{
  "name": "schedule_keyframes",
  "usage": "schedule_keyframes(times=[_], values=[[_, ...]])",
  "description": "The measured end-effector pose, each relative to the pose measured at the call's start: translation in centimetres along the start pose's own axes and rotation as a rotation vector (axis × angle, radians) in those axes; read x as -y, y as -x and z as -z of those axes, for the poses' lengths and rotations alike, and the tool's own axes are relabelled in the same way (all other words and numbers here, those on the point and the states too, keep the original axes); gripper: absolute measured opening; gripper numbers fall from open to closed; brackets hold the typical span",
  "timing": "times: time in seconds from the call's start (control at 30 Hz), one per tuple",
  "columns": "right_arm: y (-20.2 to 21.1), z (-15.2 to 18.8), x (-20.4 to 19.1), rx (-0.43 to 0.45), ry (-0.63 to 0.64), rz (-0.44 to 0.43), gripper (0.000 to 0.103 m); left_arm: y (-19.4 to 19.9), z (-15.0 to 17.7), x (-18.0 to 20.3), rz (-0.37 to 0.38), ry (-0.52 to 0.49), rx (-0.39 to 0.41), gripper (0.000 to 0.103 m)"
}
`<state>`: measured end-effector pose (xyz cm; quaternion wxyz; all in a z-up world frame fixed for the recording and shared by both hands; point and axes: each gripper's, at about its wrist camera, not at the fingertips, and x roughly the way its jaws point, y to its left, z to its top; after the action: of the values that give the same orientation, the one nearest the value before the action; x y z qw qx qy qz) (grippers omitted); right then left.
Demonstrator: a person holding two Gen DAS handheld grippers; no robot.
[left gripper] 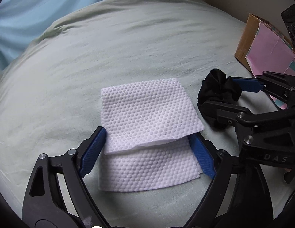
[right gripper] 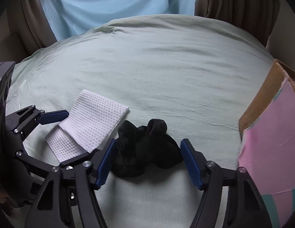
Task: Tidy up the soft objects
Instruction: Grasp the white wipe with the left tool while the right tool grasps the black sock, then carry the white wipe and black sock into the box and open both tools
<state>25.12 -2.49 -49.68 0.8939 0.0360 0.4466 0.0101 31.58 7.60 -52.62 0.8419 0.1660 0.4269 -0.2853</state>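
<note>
1. A pale green, wrinkled bedsheet (left gripper: 128, 47) covers the surface, and everything lies on it.
2. A white, dimple-embossed paper towel (left gripper: 147, 125), folded so that an upper layer overlaps a lower one, lies flat near the front.
3. The left gripper (left gripper: 150, 138) hovers over that towel with its blue-padded fingers (left gripper: 93, 152) spread wide, one at each side edge of the towel. It grips nothing.
4. Just to the right of the towel sits a bunched-up black fabric piece (right gripper: 145, 148), crumpled into a loose heap. From the right wrist view its edge seems to touch the towel's corner.
5. The right gripper (right gripper: 147, 152) brackets the black heap, one blue finger on each side, jaws wide apart. Whether the pads touch the cloth I cannot tell, but they are not clamped on it.
6. Further right stands a brown cardboard box (right gripper: 261, 102) holding a pink sheet (right gripper: 271, 142) with teal patches.
7. Beyond the sheet hang a light blue cloth (right gripper: 113, 1) and brownish curtains (right gripper: 229, 0).
</note>
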Motion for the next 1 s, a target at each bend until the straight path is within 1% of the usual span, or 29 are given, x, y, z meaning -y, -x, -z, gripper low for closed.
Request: schedule_keyframes(times=[0.03, 0.07, 0.1, 0.13, 0.17, 0.23, 0.3, 0.33, 0.37, 0.53, 0.67, 0.8, 1.0], values=[[0.0, 0.0, -0.1, 0.002, 0.006, 0.000, 0.049, 0.1, 0.0, -0.1, -0.004, 0.003, 0.003, 0.074], [-0.1, -0.2, -0.3, 0.002, 0.009, -0.002, 0.046, 0.3, -0.1, -0.3, -0.009, 0.010, 0.006, 0.059], [-0.1, -0.2, -0.4, 0.003, 0.013, -0.003, 0.037, 0.5, -0.2, -0.6, -0.015, 0.024, 0.009, 0.051], [-0.1, -0.3, -0.6, 0.003, 0.018, -0.003, 0.032, 0.7, -0.4, -1.1, -0.020, 0.044, 0.008, 0.038], [-0.2, -0.4, -0.9, 0.006, 0.022, 0.000, 0.032, 0.7, -0.5, -1.5, -0.022, 0.059, 0.004, 0.030], [-0.1, -0.6, -1.1, 0.012, 0.029, 0.001, 0.030, 0.8, -0.6, -2.3, -0.021, 0.091, 0.004, 0.022], [0.0, -0.8, -1.4, 0.015, 0.033, 0.000, 0.029, 0.8, -0.7, -2.8, -0.018, 0.110, 0.002, 0.018], [0.0, -0.9, -1.5, 0.017, 0.033, -0.002, 0.028, 0.9, -0.8, -3.0, -0.017, 0.117, 0.002, 0.014], [0.2, -1.1, -1.5, 0.019, 0.033, -0.004, 0.027, 1.1, -0.8, -3.2, -0.013, 0.127, 0.002, 0.012], [1.2, -1.9, -1.8, 0.033, 0.034, -0.010, 0.027, 2.2, -1.2, -4.0, -0.016, 0.182, 0.005, 0.011], [2.5, -2.8, -1.9, 0.039, 0.027, -0.020, 0.027, 4.1, -1.7, -4.2, -0.025, 0.211, 0.022, 0.011], [4.6, -3.7, -2.3, 0.053, 0.020, -0.032, 0.027, 6.6, -2.8, -4.0, -0.035, 0.233, 0.043, 0.011], [9.4, -5.8, -1.9, 0.091, 0.005, -0.052, 0.027, 11.8, -5.2, -2.8, -0.052, 0.265, 0.076, 0.011]])
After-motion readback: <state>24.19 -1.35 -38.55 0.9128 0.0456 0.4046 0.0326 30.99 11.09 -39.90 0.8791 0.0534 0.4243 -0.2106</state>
